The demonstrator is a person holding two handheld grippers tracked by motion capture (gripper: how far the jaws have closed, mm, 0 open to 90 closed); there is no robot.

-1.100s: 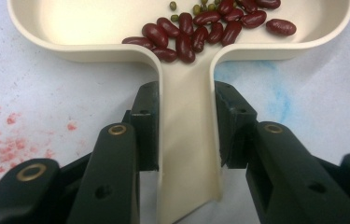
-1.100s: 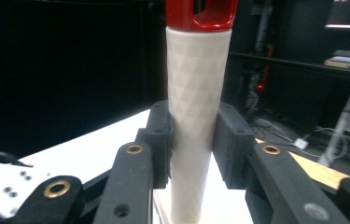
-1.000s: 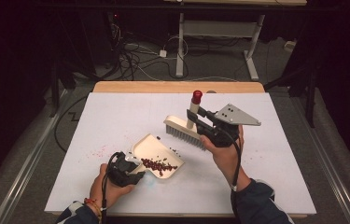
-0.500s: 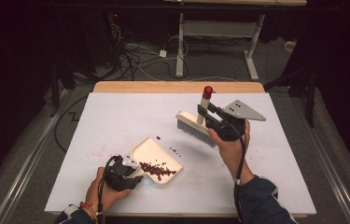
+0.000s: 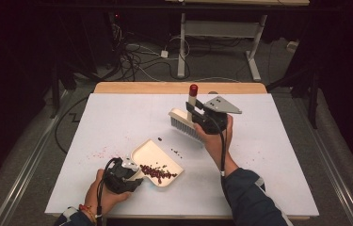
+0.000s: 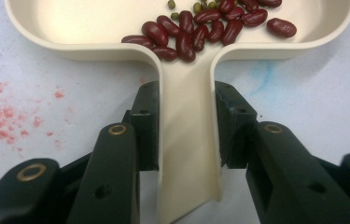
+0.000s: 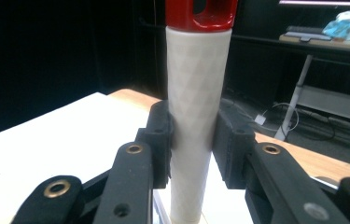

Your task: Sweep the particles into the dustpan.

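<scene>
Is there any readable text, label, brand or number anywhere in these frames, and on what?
None can be read. The dustpan, the brush and the grey plate on the right gripper carry no print that shows. The blue packet on the far desk is too small and blurred to read.

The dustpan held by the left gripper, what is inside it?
Inside the dustpan lies a pile of dark red beans with a few small green ones, gathered near the handle that the left gripper clamps. The rest of the pan is bare; anything beneath the pile is covered.
</scene>
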